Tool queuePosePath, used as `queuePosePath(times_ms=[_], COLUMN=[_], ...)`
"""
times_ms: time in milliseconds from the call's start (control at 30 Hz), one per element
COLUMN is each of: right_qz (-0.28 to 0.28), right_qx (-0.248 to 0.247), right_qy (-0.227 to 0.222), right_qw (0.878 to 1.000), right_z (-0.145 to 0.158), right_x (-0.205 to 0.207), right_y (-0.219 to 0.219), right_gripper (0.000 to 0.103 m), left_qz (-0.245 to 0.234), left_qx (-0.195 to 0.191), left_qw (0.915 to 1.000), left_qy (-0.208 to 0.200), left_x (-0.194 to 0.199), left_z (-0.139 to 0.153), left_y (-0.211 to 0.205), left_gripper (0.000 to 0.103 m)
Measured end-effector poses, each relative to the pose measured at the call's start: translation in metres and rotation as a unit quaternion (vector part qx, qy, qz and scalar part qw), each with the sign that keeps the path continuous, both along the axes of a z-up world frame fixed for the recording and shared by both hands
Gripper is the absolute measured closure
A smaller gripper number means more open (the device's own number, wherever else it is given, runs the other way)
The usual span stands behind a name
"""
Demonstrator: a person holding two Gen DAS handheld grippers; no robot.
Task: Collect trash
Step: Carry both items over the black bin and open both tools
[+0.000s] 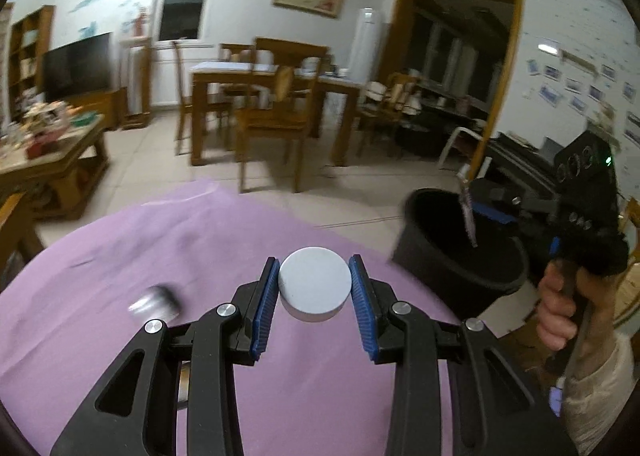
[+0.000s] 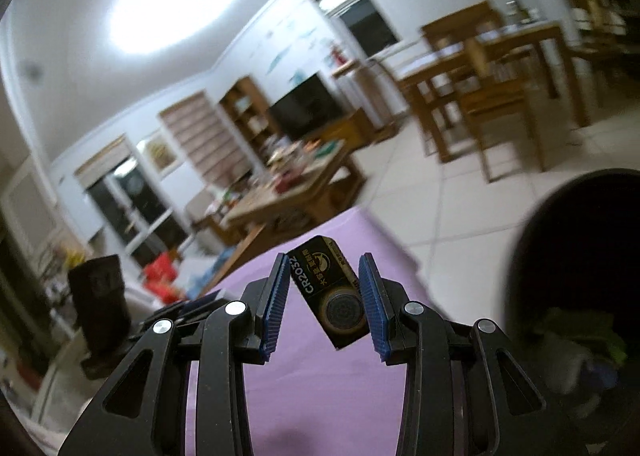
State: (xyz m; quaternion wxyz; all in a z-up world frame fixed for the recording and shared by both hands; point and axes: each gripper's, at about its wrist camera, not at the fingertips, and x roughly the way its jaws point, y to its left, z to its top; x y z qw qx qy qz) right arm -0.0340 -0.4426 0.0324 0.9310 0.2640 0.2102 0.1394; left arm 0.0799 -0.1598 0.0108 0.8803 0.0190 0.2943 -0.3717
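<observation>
Now both hands are carrying trash toward the black bin (image 1: 460, 248), which stands just off the right edge of the purple-covered bench (image 1: 120, 256). The left hand-held gripper (image 1: 314, 284) is narrowed onto a pale round cap (image 1: 314, 282), its blue pads pressing the rim on either side, so only two small spots hold it; a jolt could pop the smooth disc out and send it rolling off the bench.

The right hand-held gripper (image 2: 324, 294) holds a black battery card (image 2: 332, 292) marked CR2032, tilted between the pads. It looks caught more by the right pad than the left, and such a thin card could swing or slide free before it is over the bin's mouth, which lies to that gripper's right.

A small silvery item (image 1: 154, 302), blurred, lies on the bench just left of the left hand-held gripper and could be knocked aside.
</observation>
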Motion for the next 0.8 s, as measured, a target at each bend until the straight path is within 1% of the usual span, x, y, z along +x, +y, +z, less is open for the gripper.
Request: queuePosePath(times_ms=[100,200,333,367,400,500,633,800], right_qz=[-0.052,-0.104,-0.156,-0.164,-0.169,-0.183,-0.188,-0.193], right_qx=[0.015,0.023,0.032,0.035,0.038,0.041,0.042,0.042], right_qy=[-0.001,-0.004,-0.004,-0.003,-0.002,0.002,0.008,0.014], right_qw=[0.999,0.994,0.987,0.986,0.985,0.982,0.981,0.980], right_z=[-0.006,-0.015,-0.029,-0.033,-0.037,-0.049,-0.063,-0.073], right_x=[-0.024,-0.053,-0.086,-0.092,-0.095,-0.112,-0.114,-0.112], right_y=[-0.046,-0.091,-0.144,-0.155,-0.163,-0.184,-0.192,-0.204], right_gripper=[0.067,0.067,0.067,0.067,0.067,0.067,0.067,0.066], left_qz=[-0.035,-0.071,-0.108,-0.113,-0.121,-0.135,-0.144,-0.142], left_qx=[-0.009,-0.009,-0.002,-0.001,0.003,0.013,0.025,0.042], left_qw=[0.9993,0.9974,0.9939,0.9934,0.9923,0.9903,0.9885,0.9884], left_qy=[0.002,0.010,0.022,0.023,0.026,0.030,0.039,0.034], left_x=[-0.005,-0.009,-0.015,-0.018,-0.019,-0.026,-0.027,-0.030], left_z=[0.003,0.000,-0.008,-0.011,-0.014,-0.023,-0.033,-0.041], left_y=[-0.047,-0.096,-0.158,-0.165,-0.180,-0.202,-0.227,-0.235], left_gripper=[0.068,0.068,0.068,0.068,0.068,0.068,0.068,0.066])
